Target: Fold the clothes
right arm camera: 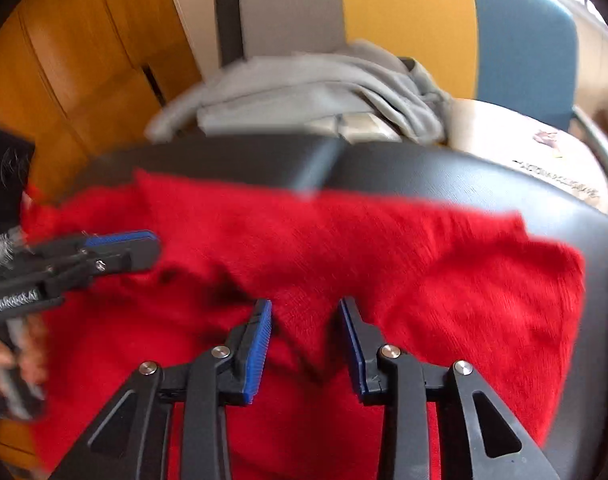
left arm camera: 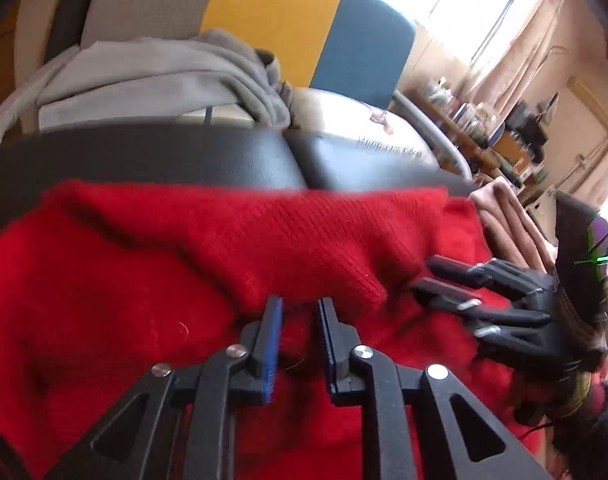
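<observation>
Red sweater [left arm camera: 184, 280] on black seat [left arm camera: 164, 156] | left gripper [left arm camera: 300, 308] fingers spread | right gripper [right arm camera: 306, 308] fingers spread

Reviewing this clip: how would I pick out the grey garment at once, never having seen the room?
Find the black padded bench that the red sweater lies on. Just beyond its far edge, in front of the grey, yellow and blue panels, sits the grey garment. It is the only pale grey cloth, crumpled in a heap, while the sweater is bright red and spread flat.
</observation>
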Action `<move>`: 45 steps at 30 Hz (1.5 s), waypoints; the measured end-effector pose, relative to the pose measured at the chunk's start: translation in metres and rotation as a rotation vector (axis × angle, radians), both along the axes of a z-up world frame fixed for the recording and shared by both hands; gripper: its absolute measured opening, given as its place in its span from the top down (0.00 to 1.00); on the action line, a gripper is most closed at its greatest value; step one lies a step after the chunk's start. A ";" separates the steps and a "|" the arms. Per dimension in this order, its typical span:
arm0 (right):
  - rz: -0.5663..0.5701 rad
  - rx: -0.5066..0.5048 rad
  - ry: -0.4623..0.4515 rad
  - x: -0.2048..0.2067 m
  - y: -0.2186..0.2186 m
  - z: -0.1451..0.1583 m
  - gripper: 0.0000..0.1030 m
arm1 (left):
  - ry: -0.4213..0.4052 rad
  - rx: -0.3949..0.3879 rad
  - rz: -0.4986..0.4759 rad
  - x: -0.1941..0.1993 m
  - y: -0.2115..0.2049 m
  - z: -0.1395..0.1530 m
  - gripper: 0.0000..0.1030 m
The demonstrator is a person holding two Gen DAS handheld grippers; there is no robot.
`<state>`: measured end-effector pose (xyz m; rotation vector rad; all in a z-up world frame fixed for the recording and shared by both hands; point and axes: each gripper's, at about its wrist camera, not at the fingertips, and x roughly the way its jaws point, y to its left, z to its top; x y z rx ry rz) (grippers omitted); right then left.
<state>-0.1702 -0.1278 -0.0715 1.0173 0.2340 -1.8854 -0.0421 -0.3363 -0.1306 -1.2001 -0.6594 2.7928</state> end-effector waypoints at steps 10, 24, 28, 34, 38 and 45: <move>-0.017 0.020 0.068 0.004 0.038 -0.023 0.65 | 0.039 0.045 0.158 0.002 0.020 -0.004 0.83; -0.267 -0.487 -0.396 -0.077 0.121 -0.016 0.00 | 0.122 -0.105 -0.013 -0.036 0.059 0.057 0.73; -0.302 -0.360 -0.499 -0.095 0.090 -0.035 0.00 | 0.009 -0.094 -0.110 -0.056 0.087 0.019 0.73; -0.387 -0.483 -0.461 -0.124 0.081 -0.034 0.00 | 0.023 -0.031 -0.100 -0.050 0.088 0.001 0.73; -0.462 -0.421 -0.468 -0.145 0.081 -0.049 0.01 | 0.027 -0.016 -0.097 -0.049 0.089 -0.001 0.73; -0.440 -0.323 -0.309 -0.107 0.084 -0.015 0.00 | 0.035 -0.015 -0.083 -0.052 0.086 0.002 0.72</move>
